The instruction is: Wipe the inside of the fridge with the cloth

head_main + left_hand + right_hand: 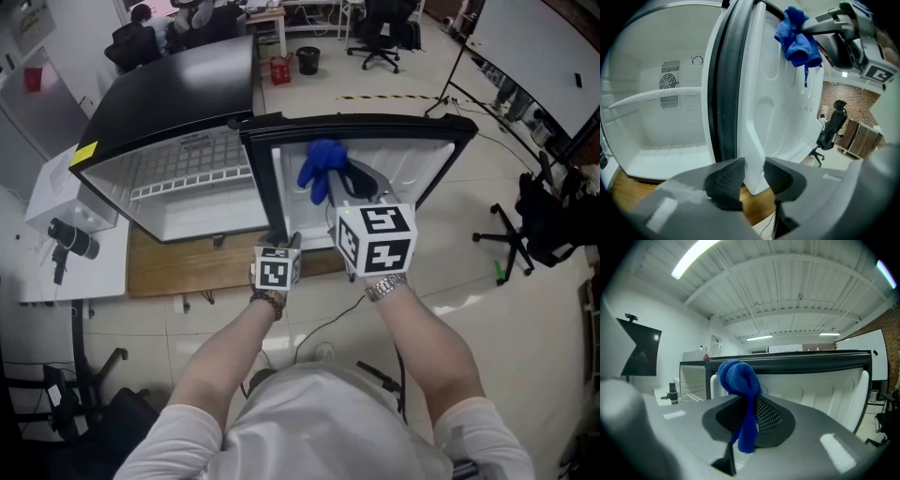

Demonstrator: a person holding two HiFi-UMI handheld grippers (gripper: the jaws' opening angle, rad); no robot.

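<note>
The fridge [183,89] stands on a wooden board [169,267] with its door [427,155] swung wide open, so the white inner liner faces the person. The left gripper [753,176] has its jaws closed on the door's edge at the lower corner; the thin white edge sits between the two dark pads, and both pads press on it.

The right gripper [749,416] is clamped on the blue cloth [738,376]. The cloth is bunched into a knot above the jaws, and a tail hangs down between them. In the head view the cloth is up by the door's inner liner, near the moulded pockets in its upper part. Whether it actually touches the plastic I cannot tell.

The left gripper view looks past the door's dark seal into the fridge's compartment: white walls, a shelf [651,96] across the middle and a round fan vent [669,82] on the back wall. The cloth is at the door, not in this compartment.

Around the fridge are pale floor tiles, a white table with a small camera [70,239] to the left and an office chair [380,37] farther back.
</note>
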